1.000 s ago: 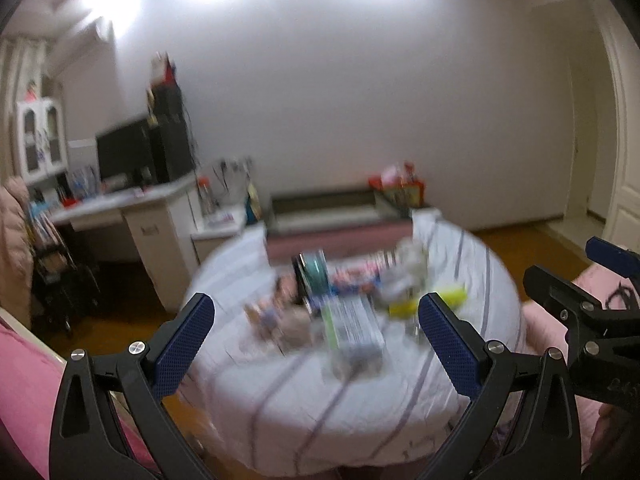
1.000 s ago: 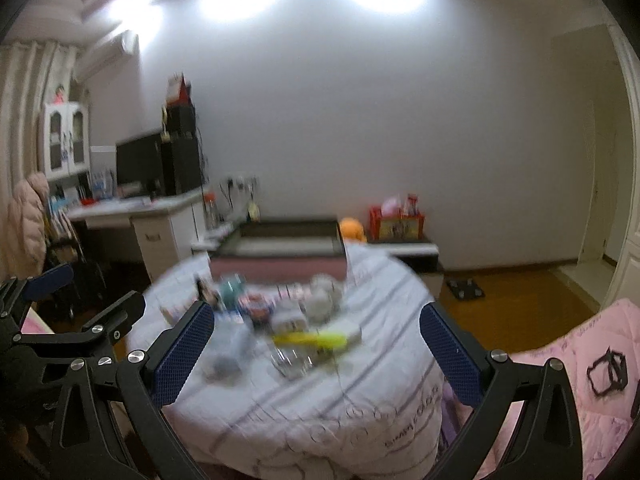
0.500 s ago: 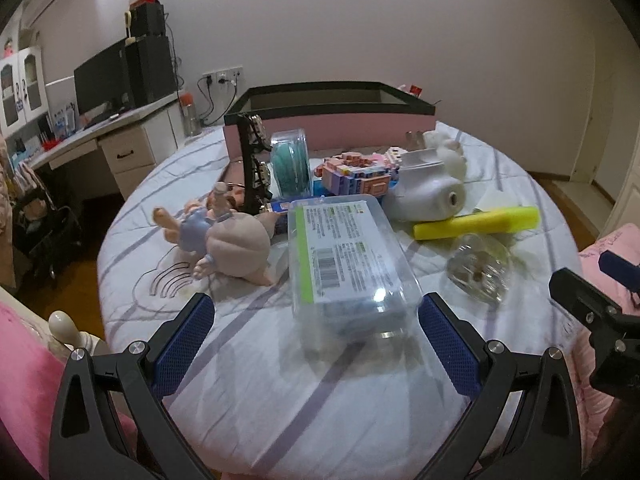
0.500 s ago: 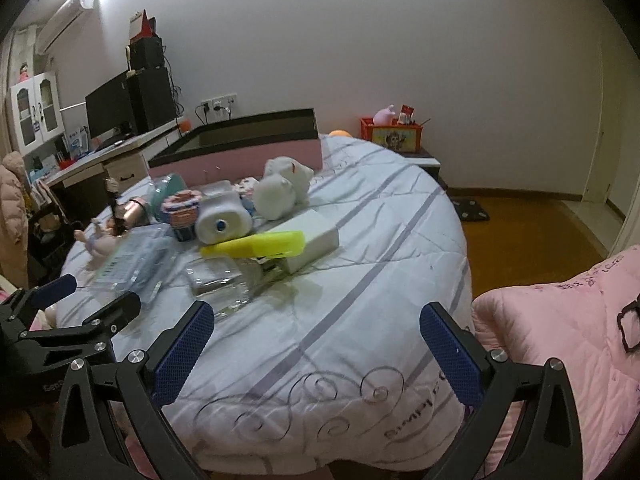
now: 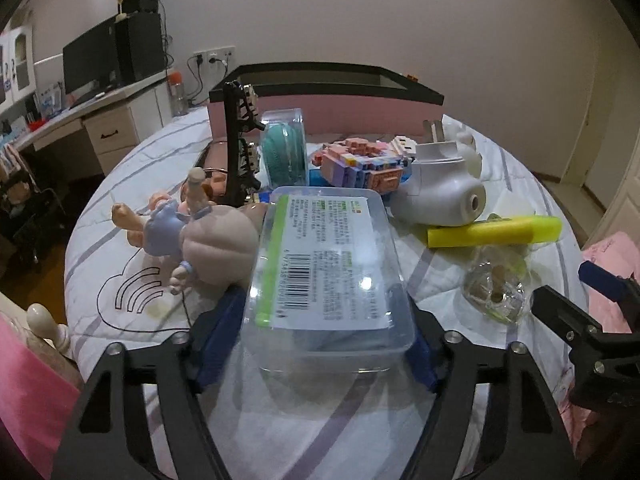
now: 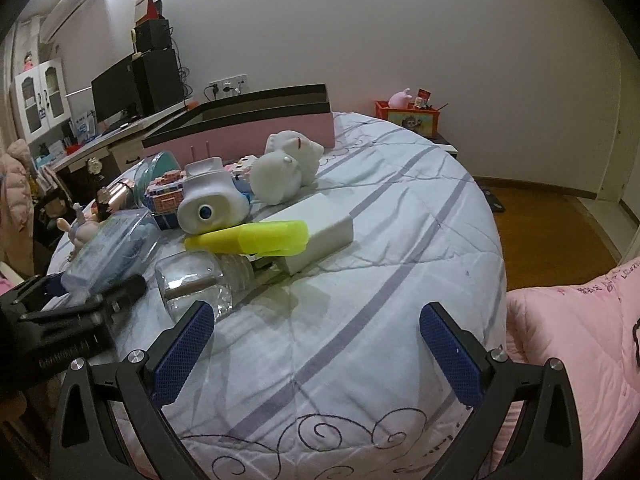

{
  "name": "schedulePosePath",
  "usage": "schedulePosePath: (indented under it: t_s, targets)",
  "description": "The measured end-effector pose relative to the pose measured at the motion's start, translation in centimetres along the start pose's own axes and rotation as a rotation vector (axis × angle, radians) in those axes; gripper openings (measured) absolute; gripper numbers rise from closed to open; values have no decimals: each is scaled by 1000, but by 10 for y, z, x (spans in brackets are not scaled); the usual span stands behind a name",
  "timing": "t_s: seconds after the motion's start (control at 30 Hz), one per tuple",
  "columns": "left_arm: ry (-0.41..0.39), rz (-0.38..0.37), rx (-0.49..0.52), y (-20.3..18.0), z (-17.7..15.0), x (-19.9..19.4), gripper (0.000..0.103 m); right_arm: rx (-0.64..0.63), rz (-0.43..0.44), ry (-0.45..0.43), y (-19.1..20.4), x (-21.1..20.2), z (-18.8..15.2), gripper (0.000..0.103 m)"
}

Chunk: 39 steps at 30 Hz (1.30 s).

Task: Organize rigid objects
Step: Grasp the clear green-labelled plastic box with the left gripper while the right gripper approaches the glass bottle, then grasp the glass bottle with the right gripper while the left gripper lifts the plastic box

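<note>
A clear plastic box (image 5: 324,264) with a printed label lies at the near side of the round table and also shows far left in the right wrist view (image 6: 108,248). My left gripper (image 5: 320,332) is closing on it, its blue pads (image 5: 218,332) against the box's two long sides. My right gripper (image 6: 318,344) hangs open over bare cloth, nothing between its fingers. A doll (image 5: 200,236), a toy-block model (image 5: 360,164), a white plug-in device (image 5: 444,196), a yellow highlighter (image 6: 256,236) and a clear glass piece (image 6: 192,280) are spread around the box.
A pink bin with a black rim (image 5: 332,108) stands at the table's far side. A white plush (image 6: 288,164) and a white box (image 6: 316,232) lie right of the pile. The striped tablecloth (image 6: 380,240) is bare to the right. A pink quilt (image 6: 580,340) borders the table.
Both grippers came down and in toward the table. The left jaws, wide apart before, have narrowed onto the clear plastic box. The right jaws kept their width.
</note>
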<state>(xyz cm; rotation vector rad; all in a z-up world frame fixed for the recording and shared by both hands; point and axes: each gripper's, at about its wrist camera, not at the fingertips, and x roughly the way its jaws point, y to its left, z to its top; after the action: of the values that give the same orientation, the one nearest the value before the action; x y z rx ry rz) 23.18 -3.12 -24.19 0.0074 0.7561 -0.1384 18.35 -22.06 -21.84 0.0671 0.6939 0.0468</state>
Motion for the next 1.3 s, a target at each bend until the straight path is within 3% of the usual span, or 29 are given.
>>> schedulePosePath:
  t_s: [0.17, 0.2, 0.27, 0.5, 0.97, 1.07, 1.13, 1.3]
  targets:
    - [30, -11, 24, -3, 7, 8, 77, 6, -11, 17, -1, 2, 0, 103]
    - [28, -9, 25, -4, 8, 8, 77, 7, -12, 20, -2, 2, 0, 103]
    - [20, -8, 44, -5, 8, 7, 64, 8, -17, 24, 0, 0, -1, 103]
    - [-28, -69, 51, 3, 0, -15, 64, 2, -2, 9, 15, -7, 0, 103]
    - [-97, -49, 92, 22, 5, -51, 64, 70, 66, 32, 47, 28, 14, 103]
    - [-91, -52, 91, 21, 6, -48, 64, 71, 55, 38, 50, 33, 15, 91]
    - [-87, -52, 93, 20, 6, -46, 64, 48, 52, 32, 50, 33, 15, 67]
    - [-84, -75, 104, 14, 5, -47, 64, 3, 71, 29, 53, 30, 13, 64]
